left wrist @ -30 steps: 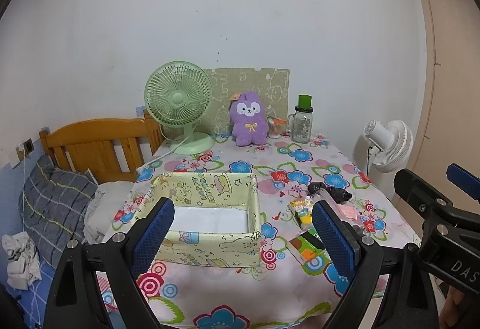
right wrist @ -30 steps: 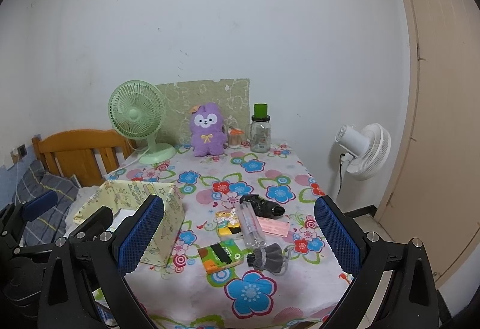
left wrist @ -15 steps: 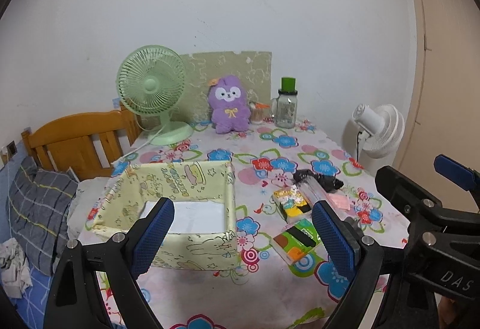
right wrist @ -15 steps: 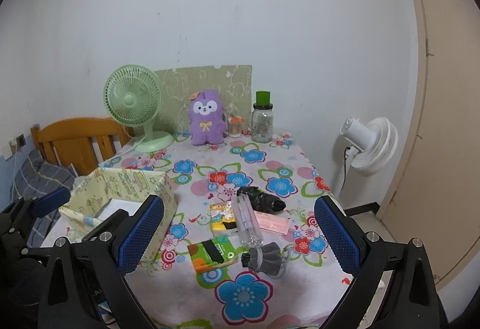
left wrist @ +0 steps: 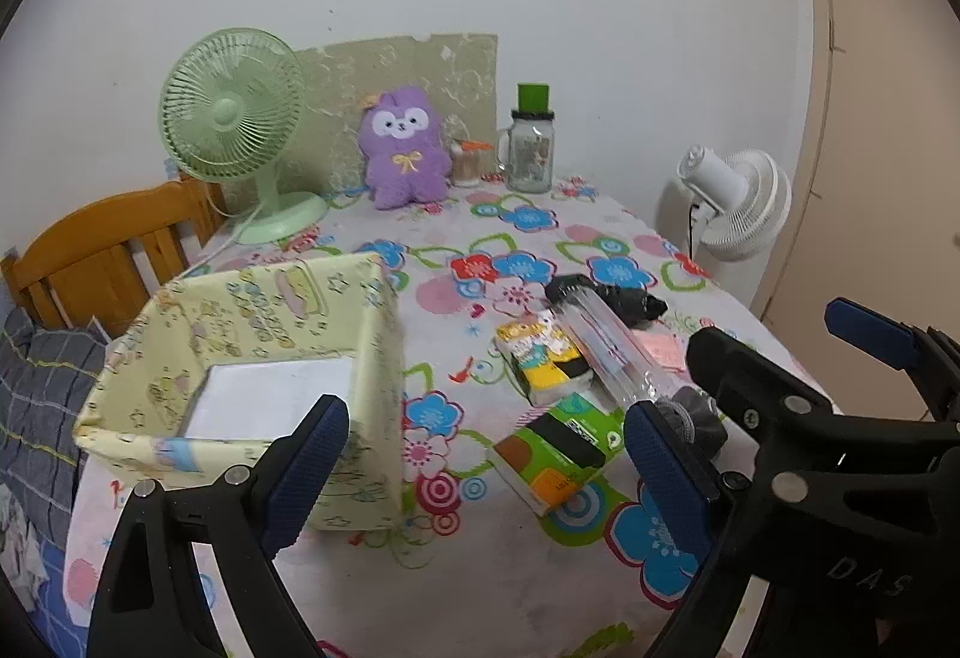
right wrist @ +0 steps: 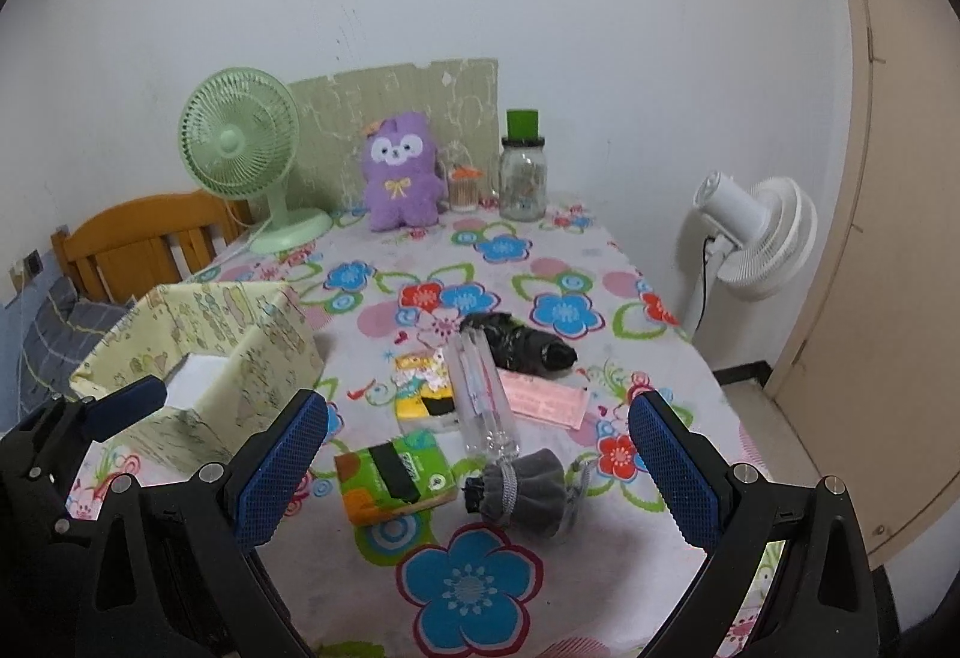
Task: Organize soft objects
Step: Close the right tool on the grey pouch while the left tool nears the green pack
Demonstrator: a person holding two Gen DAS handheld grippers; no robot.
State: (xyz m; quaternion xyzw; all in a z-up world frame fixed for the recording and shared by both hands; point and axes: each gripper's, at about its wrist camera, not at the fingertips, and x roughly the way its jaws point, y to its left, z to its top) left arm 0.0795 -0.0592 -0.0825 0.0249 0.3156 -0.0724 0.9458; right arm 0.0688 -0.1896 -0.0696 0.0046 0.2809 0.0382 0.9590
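A yellow-green fabric box stands open on the left of the floral tablecloth. To its right lie a green tissue pack, a yellow tissue pack, a clear plastic sleeve, a grey drawstring pouch, a black bundle and a pink packet. A purple plush toy sits at the far edge. My left gripper hovers open over the near table. My right gripper is open above the green pack and pouch.
A green desk fan and a glass jar with a green lid stand at the back by a cardboard panel. A white floor fan stands right of the table. A wooden bed frame lies at the left, a door at the right.
Both grippers have come down and forward toward the table, so the box and the small items look larger and nearer. Both stay open; nothing on the table has moved.
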